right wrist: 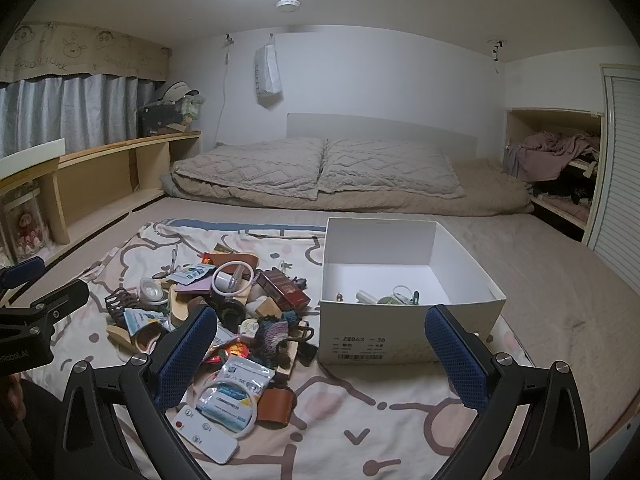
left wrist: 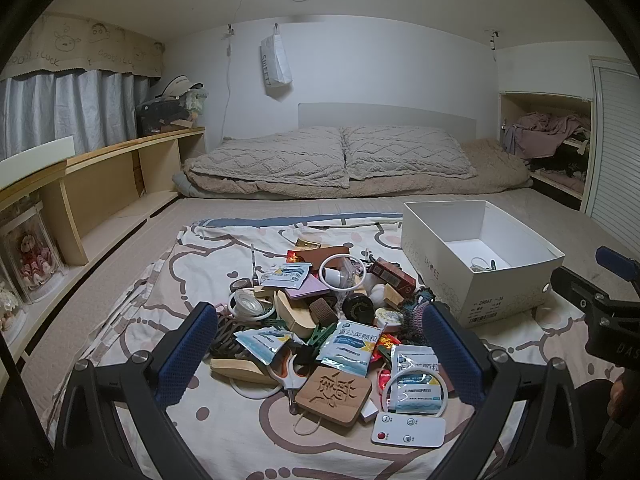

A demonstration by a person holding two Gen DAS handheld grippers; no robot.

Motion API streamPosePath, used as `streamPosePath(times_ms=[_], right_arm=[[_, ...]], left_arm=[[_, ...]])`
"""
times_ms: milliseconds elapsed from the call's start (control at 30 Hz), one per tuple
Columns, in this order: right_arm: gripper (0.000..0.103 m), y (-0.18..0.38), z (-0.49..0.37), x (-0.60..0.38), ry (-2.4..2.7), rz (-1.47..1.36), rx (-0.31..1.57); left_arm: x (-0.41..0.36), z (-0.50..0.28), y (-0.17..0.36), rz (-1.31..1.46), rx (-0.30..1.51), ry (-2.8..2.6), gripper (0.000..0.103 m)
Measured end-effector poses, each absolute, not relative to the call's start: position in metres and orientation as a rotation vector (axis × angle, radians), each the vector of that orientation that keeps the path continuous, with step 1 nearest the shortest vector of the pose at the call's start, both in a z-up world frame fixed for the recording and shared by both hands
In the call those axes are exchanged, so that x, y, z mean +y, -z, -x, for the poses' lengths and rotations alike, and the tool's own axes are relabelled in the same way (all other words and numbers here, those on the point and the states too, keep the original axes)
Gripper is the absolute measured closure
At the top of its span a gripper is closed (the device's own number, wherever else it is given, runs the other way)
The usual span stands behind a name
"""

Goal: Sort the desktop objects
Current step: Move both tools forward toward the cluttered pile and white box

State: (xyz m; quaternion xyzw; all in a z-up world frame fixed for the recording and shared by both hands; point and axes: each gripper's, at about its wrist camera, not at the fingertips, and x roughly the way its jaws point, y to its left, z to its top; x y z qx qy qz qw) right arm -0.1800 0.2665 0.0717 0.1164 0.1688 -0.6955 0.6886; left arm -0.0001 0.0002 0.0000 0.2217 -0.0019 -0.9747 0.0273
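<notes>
A heap of small items (left wrist: 320,320) lies on a patterned sheet (left wrist: 192,264): sachets, a carved wooden tile (left wrist: 334,394), a white remote (left wrist: 408,431), scissors, rings. My left gripper (left wrist: 320,356) hovers open over the heap's near side, nothing between its blue pads. To the right stands a white shoe box (left wrist: 480,264) with a few small things inside. In the right wrist view the right gripper (right wrist: 320,356) is open in front of the shoe box (right wrist: 404,316), the heap (right wrist: 224,312) at its left. Each gripper shows at the edge of the other's view.
The sheet lies on a bed with two grey pillows (left wrist: 332,156) and a beige blanket at the head. Wooden shelves (left wrist: 104,188) run along the left. An open cupboard with clothes (right wrist: 556,168) and a slatted door are at the right.
</notes>
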Motion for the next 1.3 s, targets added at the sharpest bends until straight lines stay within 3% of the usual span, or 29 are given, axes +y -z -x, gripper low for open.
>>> streamPosePath(times_ms=[500,1300], right_arm=[[0.0,-0.065,0.175,0.262,1.543,-0.268,0.387],[0.0,-0.023,0.177,0.23,1.449,-0.383,0.493]], left_arm=[[0.0,0.001,0.0,-0.693,-0.006,2.994,0.0],[0.001,0.029,0.048,-0.885,0.02,2.931,0.0]])
